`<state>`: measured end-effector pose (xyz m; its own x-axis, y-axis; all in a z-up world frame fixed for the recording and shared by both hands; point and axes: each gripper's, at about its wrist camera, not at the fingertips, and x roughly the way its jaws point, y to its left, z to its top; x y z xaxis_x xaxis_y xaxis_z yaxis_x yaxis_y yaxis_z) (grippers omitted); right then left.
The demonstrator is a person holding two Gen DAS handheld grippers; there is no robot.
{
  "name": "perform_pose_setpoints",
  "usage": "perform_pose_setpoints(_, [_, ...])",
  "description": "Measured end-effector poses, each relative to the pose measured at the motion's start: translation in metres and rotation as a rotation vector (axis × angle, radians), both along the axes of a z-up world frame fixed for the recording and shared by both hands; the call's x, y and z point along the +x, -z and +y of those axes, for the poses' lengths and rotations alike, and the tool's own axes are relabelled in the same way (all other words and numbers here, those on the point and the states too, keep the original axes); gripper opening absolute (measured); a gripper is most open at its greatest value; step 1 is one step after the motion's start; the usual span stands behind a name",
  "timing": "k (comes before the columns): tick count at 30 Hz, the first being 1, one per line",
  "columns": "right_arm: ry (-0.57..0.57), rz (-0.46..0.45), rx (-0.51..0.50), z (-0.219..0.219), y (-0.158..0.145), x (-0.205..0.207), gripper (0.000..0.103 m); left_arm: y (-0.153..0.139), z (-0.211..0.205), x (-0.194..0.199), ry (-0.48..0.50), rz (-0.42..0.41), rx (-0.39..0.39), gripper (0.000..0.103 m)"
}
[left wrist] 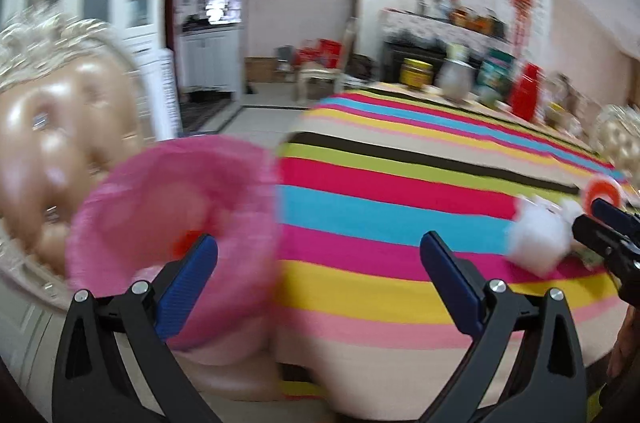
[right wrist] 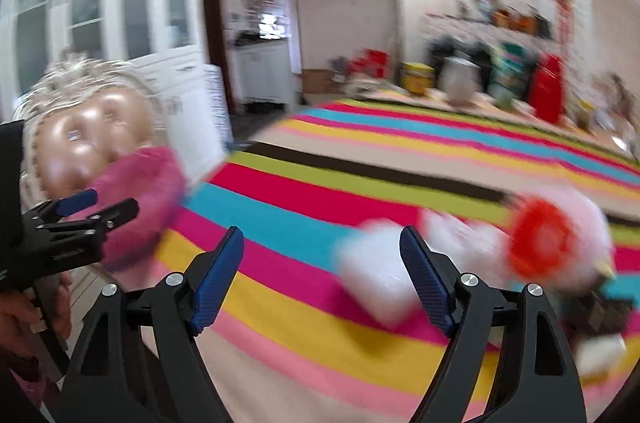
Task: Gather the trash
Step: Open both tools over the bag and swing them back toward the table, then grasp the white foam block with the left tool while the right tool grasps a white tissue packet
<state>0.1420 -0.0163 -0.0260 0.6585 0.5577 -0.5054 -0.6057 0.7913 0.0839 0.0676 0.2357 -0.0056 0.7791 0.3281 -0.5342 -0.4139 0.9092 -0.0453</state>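
Both views are motion-blurred. The desk (left wrist: 400, 207) carries a bright striped cloth in pink, blue, yellow, green and brown bands.

The left tongs (left wrist: 320, 263) stand spread wide with nothing between the blue pads; only striped cloth shows in the gap. The left pad (left wrist: 188, 283) overlaps a pink mesh basket (left wrist: 160, 207) at the desk's left edge; whether it touches cannot be told because of the blur. A small red-orange spot (left wrist: 186, 239) sits inside the basket, what it is unclear. Behind the basket is a tan tufted chair back (left wrist: 52, 127) with a pale ornate frame.

The right tongs (right wrist: 322, 275) are also spread and grip nothing. A crumpled white tissue (right wrist: 376, 279) lies on the cloth, partly between the pads and close to the right pad (right wrist: 424, 283), contact unclear. Just right of it are more white wads (right wrist: 460, 227) and a round red-orange piece (right wrist: 540, 239) on whitish wrapping. Dark scraps (right wrist: 600, 307) lie at the near right edge, too blurred to name.

From the left wrist view the same trash pile (left wrist: 540, 235) lies at the right side of the desk, with the right tongs' tips beside it.

At the far end of the desk stand a yellow jar (left wrist: 418, 71), a grey pot (left wrist: 456, 79) and a red box (left wrist: 528, 91).
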Motion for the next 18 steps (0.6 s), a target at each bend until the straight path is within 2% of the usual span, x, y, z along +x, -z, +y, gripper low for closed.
perform_pose_setpoints(5, [0.195, 0.049, -0.026, -0.084, 0.017, 0.011, 0.076, 0.006, -0.071, 0.040, 0.166, 0.024, -0.010, 0.098])
perform_pose_setpoints(11, [0.362, 0.108, -0.044, -0.157, 0.034, 0.019, 0.076, 0.020, -0.149, 0.077, 0.320, 0.071, -0.008, 0.098])
perform_pose_setpoints(14, [0.441, 0.141, -0.047, -0.188, 0.042, 0.024, 0.076, 0.027, -0.169, 0.089, 0.356, 0.090, -0.019, 0.098])
perform_pose_setpoints(18, [0.499, 0.179, -0.082, -0.207, 0.053, 0.034, 0.083, 0.038, -0.190, 0.103, 0.377, 0.125, -0.020, 0.098])
